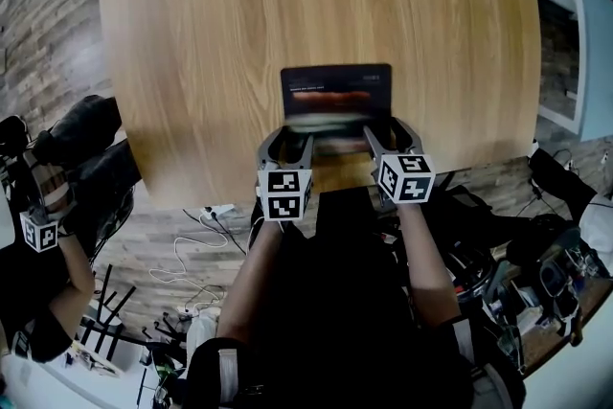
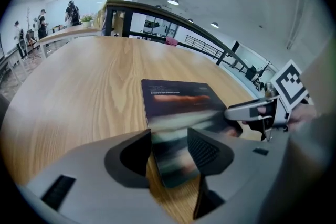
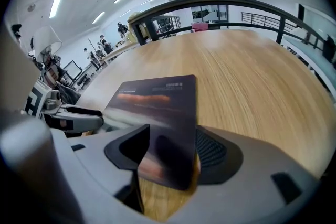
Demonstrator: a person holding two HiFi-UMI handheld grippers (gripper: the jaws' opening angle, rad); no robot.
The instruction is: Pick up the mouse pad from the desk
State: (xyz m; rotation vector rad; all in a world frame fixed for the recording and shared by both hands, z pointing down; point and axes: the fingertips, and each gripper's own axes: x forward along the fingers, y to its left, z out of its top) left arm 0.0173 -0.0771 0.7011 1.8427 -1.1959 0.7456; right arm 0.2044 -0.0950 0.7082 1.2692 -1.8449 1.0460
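Observation:
A dark rectangular mouse pad (image 1: 335, 91) lies flat on the round wooden desk (image 1: 220, 14), close to its near edge. My left gripper (image 1: 287, 141) stands open over the pad's near left corner, and my right gripper (image 1: 391, 134) stands open over its near right corner. In the left gripper view the pad (image 2: 176, 97) runs in between the wide-spread jaws of the left gripper (image 2: 170, 150), and its near end is blurred. In the right gripper view the pad's corner (image 3: 157, 102) sits between the spread jaws of the right gripper (image 3: 170, 153). Neither pair of pads presses on it.
The desk's front edge runs just under both grippers. On the floor below lie white cables (image 1: 196, 249) and dark bags (image 1: 81, 134). Another person's arm with a marker cube (image 1: 38, 232) is at the left. A dark railing (image 3: 236, 5) stands behind the desk.

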